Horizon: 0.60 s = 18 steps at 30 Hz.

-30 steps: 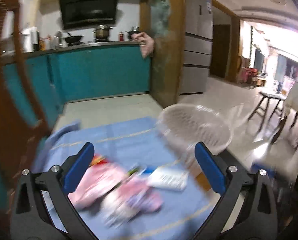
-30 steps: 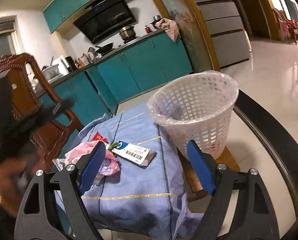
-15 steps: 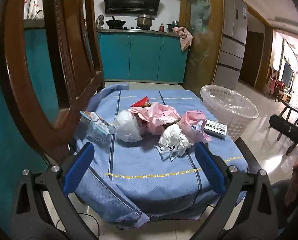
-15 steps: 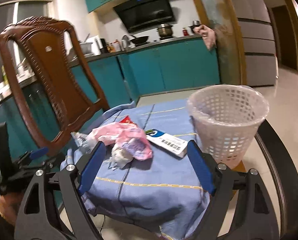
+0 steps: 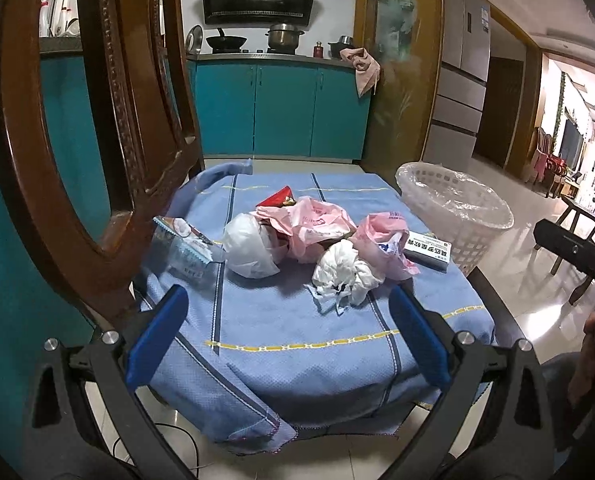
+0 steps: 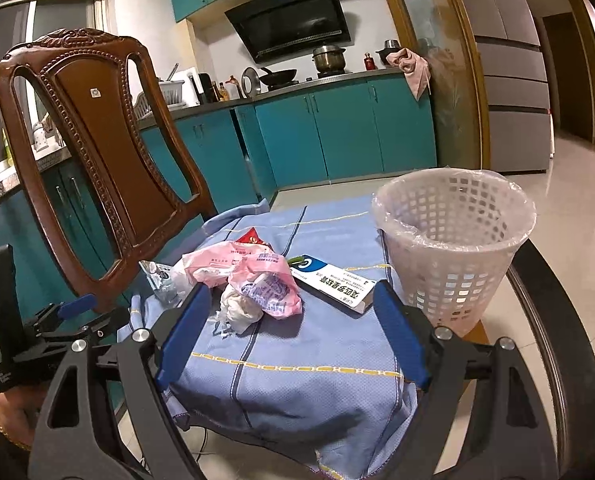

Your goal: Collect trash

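Trash lies on a table under a blue cloth [image 5: 297, 340]: pink plastic bags [image 5: 317, 220], a white plastic bag [image 5: 249, 244], crumpled white tissue [image 5: 345, 268], a white and blue box [image 5: 427, 250], a red wrapper [image 5: 277, 198] and a clear packet [image 5: 185, 248]. A white mesh bin [image 5: 457, 216] with a clear liner stands at the table's right edge. My left gripper [image 5: 289, 340] is open and empty, short of the pile. My right gripper [image 6: 293, 336] is open and empty, near the tissue [image 6: 237, 308], the box [image 6: 337, 284] and the bin [image 6: 453, 240].
A carved wooden chair [image 6: 93, 152] stands at the table's left side, close to the left gripper [image 6: 69, 312]. Teal kitchen cabinets [image 5: 281, 112] and a fridge [image 6: 513, 64] are behind. Tiled floor lies to the right, with stools [image 5: 577, 220] further off.
The left gripper has pulled back and swung left, so the whole pile and the chair now show. The right gripper has dropped lower and nearer the table's front edge.
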### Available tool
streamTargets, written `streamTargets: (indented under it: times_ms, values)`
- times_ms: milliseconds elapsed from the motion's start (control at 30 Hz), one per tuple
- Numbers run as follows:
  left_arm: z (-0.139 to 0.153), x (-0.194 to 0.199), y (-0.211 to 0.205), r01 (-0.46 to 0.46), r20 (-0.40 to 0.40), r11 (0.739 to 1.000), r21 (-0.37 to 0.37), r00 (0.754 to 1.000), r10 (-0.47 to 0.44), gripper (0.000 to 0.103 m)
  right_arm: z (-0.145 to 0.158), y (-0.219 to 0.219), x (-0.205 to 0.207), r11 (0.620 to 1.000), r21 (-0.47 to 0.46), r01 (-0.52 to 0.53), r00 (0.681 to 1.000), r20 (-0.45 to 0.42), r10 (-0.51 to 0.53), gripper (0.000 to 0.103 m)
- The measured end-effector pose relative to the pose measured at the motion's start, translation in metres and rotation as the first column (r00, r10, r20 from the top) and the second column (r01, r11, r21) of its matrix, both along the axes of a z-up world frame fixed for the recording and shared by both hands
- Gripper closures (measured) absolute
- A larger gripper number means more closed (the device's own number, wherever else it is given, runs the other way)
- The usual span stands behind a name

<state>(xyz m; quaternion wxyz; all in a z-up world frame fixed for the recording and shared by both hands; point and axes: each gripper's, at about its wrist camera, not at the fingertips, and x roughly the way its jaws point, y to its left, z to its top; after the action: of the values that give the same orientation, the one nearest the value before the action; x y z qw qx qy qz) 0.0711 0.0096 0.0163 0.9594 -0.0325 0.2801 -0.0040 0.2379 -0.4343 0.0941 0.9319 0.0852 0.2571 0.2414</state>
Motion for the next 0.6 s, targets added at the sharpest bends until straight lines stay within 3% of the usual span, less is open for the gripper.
streamTargets:
  times_ms: [600]
  values:
    - [-0.0033, 0.0033, 0.0034, -0.019, -0.018, 1.0, 0.003, 1.0, 0.019, 0.003, -0.0005, -0.0011, 0.0001, 1.0, 0.004, 0.0, 1.0, -0.003, 0.0, 0.022]
